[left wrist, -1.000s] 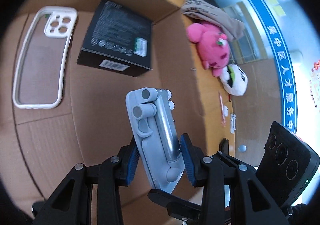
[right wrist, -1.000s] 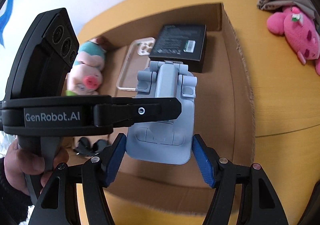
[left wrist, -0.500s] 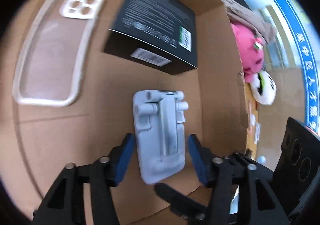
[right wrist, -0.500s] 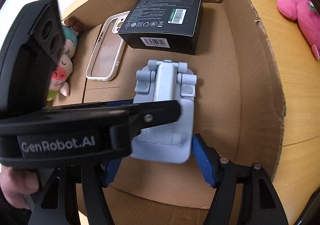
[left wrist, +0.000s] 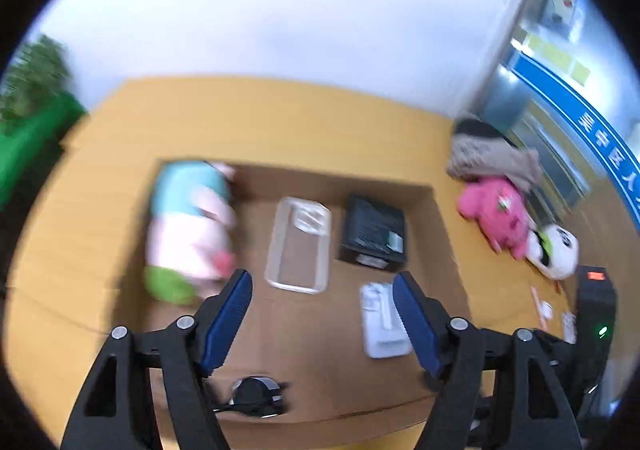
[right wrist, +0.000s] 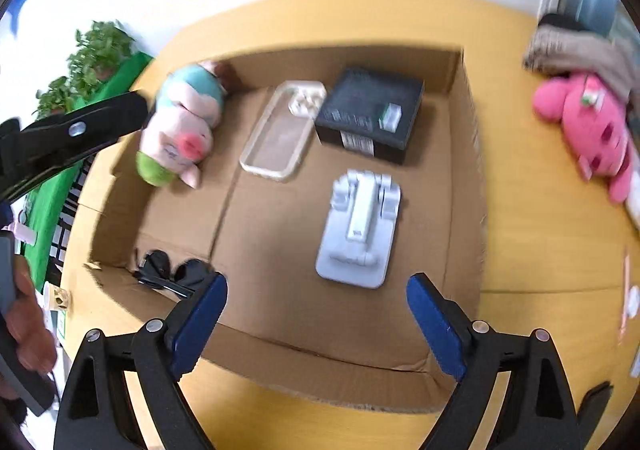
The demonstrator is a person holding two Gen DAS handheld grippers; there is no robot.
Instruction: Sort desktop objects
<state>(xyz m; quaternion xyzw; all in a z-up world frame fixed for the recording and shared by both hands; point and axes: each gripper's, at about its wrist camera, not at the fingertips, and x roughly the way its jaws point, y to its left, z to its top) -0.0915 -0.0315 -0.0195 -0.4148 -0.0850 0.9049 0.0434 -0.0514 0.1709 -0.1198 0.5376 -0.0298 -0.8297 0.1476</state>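
Note:
A grey phone stand (right wrist: 360,230) lies flat in the cardboard box (right wrist: 472,185), right of centre; it also shows in the left wrist view (left wrist: 382,322). Also in the box are a black carton (right wrist: 370,111), a clear phone case (right wrist: 284,129), a pig plush (right wrist: 180,133) and black sunglasses (right wrist: 172,276). My left gripper (left wrist: 322,322) is open and empty, above the box's near side. My right gripper (right wrist: 316,324) is open and empty, above the box's front edge.
A pink plush (right wrist: 588,129) and a beige cloth (right wrist: 576,49) lie on the yellow table (right wrist: 540,234) right of the box. A panda plush (left wrist: 556,250) lies beside them. Green plants (right wrist: 92,61) stand at the far left.
Both grippers let go of the grey stand and pulled up and back. The stand now lies flat on the box floor. The jaws of both have opened wider.

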